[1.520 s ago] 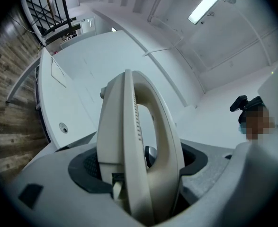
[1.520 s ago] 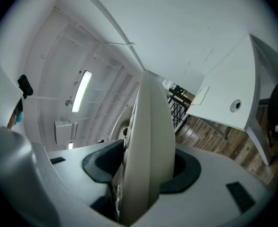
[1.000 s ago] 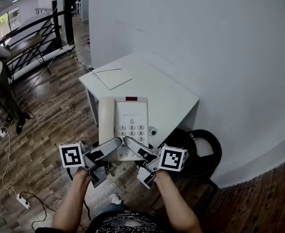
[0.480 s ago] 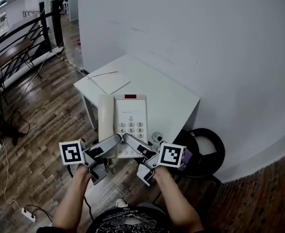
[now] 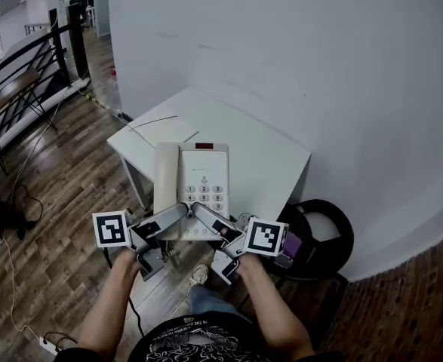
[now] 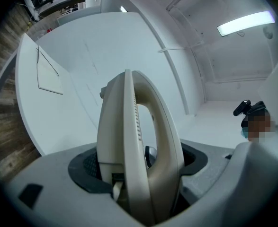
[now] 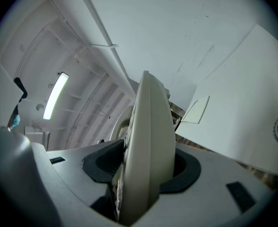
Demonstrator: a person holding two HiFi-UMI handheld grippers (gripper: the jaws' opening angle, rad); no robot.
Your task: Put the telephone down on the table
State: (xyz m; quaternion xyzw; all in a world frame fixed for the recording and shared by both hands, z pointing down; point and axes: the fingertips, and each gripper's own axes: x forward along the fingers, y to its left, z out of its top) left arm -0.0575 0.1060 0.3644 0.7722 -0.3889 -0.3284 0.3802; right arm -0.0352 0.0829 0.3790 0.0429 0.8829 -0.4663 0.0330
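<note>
A cream desk telephone (image 5: pixel 195 187) with its handset on the left side hangs in the air over the near edge of the white table (image 5: pixel 266 153). My left gripper (image 5: pixel 177 216) is shut on its near left corner, and the handset edge (image 6: pixel 134 145) fills the left gripper view. My right gripper (image 5: pixel 198 213) is shut on the near right corner, where the phone body (image 7: pixel 148 150) stands edge-on between the jaws.
A sheet of paper (image 5: pixel 168 127) lies at the table's far left. A small round object (image 5: pixel 244 219) sits near the table's front edge. A black round stool (image 5: pixel 319 236) stands at the right. Railing and wooden floor (image 5: pixel 47 202) lie to the left, a white wall behind.
The phone and both grippers have shifted slightly forward over the table as the person stepped closer. Both grips are unchanged.
</note>
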